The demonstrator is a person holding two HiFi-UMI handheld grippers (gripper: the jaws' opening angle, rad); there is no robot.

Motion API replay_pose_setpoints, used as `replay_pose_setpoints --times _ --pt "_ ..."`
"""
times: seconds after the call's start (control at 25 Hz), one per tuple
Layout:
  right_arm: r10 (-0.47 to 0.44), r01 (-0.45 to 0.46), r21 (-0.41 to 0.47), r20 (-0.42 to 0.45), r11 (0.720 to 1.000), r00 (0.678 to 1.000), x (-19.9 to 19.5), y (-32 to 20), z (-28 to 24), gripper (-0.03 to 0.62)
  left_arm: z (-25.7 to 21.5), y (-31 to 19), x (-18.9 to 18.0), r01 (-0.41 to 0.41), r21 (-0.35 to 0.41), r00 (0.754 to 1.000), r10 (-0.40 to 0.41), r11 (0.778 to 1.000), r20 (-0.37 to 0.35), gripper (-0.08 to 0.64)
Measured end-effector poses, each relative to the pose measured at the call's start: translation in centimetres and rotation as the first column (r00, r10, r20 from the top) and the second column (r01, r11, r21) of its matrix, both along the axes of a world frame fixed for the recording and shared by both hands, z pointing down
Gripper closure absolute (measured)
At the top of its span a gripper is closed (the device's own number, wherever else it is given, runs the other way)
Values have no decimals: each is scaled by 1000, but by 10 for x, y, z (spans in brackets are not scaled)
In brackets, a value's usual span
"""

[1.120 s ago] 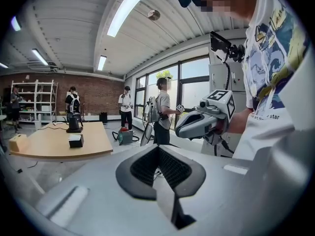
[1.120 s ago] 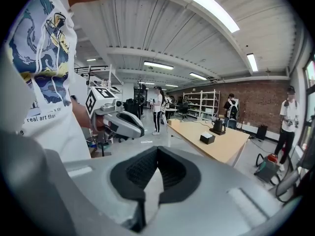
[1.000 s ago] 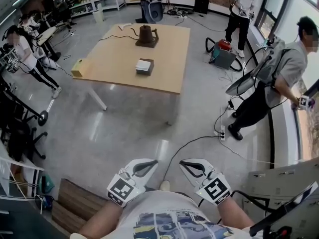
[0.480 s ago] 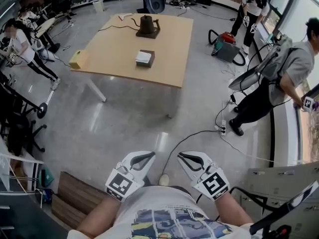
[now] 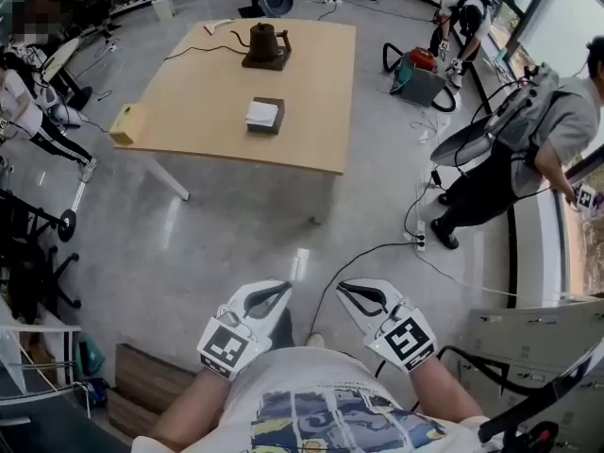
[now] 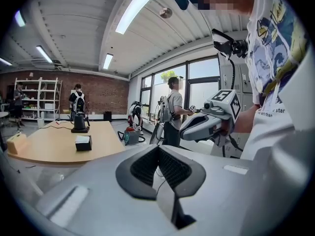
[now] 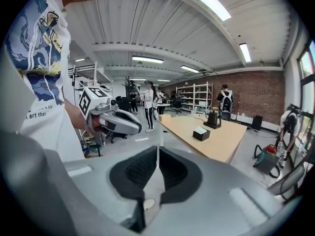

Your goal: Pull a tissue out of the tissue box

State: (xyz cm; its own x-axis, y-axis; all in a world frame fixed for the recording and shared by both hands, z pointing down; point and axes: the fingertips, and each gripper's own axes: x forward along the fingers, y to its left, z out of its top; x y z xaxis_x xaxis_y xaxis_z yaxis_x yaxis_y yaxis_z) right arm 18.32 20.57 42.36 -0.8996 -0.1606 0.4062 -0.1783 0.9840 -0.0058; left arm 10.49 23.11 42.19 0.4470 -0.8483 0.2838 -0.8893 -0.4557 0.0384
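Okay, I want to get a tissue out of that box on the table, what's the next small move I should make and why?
Probably step toward the table and carry both grippers to the tissue box. The left gripper and right gripper sit close to the body, jaws shut and empty, with a stretch of floor between them and the table, so the box looks out of reach from here.

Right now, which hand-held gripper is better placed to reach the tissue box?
Left, slightly: the far-off tissue box lines up with the left hand-held gripper more than the right hand-held gripper.
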Motion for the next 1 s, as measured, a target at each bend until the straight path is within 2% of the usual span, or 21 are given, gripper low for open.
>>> replay_pose_setpoints --times 0.28,0.6,0.8,1.0 --pt "25 -25 8 -45 1000 999 -72 -56 -9 577 -7 -64 -68 -49 14 999 50 999 -19 554" --pt "31 -28 46 -66 999 997 -160 -94 -14 577 1 -102 -157 -89 17 996 88 996 18 554" --pt "19 -15 50 -91 999 996 -181 -109 -11 577 3 -117 -181 -76 16 997 76 997 4 554" --pt "6 -2 43 -89 999 996 -204 -130 -13 577 8 -136 -195 -78 14 997 78 997 19 554"
